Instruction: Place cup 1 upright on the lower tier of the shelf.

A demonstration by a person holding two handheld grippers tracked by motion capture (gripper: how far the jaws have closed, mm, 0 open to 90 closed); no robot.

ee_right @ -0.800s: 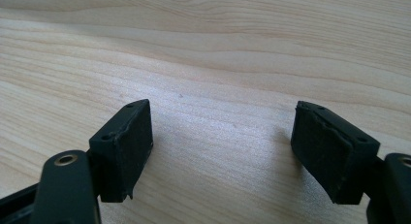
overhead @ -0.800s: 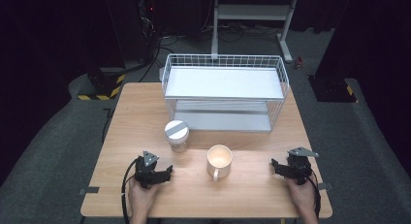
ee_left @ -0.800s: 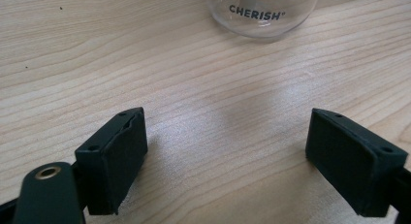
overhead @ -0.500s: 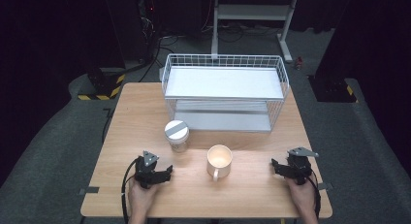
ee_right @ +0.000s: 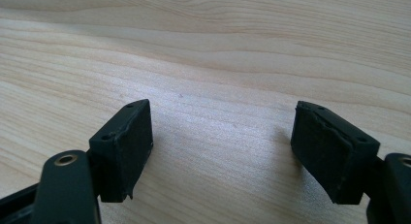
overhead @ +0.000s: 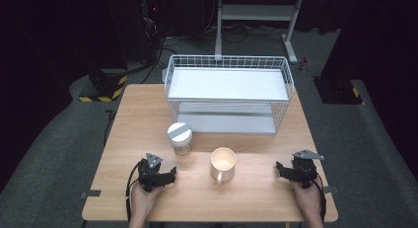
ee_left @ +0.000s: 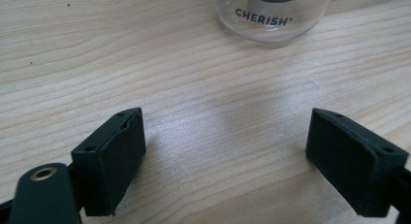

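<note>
Grippers sit low at your edge of the table (overhead: 148, 119), one in each hand, well apart from each other. Left gripper (overhead: 167, 174) is just below the jar (overhead: 180, 137); right gripper (overhead: 282, 169) is off to the right of the mug (overhead: 223, 164), with bare wood between them.

Left gripper view: your left gripper (ee_left: 225, 151) has its jaws spread apart, nothing between them but table. Same view catches the bottom of the jar (ee_left: 274, 15) straight ahead, clear glass with "CHERISH" printed on it. That lettering is unreadable from the high view, which gives you the grey lid instead.

Right gripper view: your right gripper (ee_right: 220, 146) also stands with jaws apart and nothing between them, wood grain ahead. Pad edges look a bit frayed up close.

High view adds the layout the gripper views miss: jar and mug stand upright near each other, jar left and slightly farther from you, mug with its handle towards you. Behind them, a white wire rack (overhead: 227, 97) with two shelves stands at the far side of the table. A cable trails back from each gripper along your hands.
</note>
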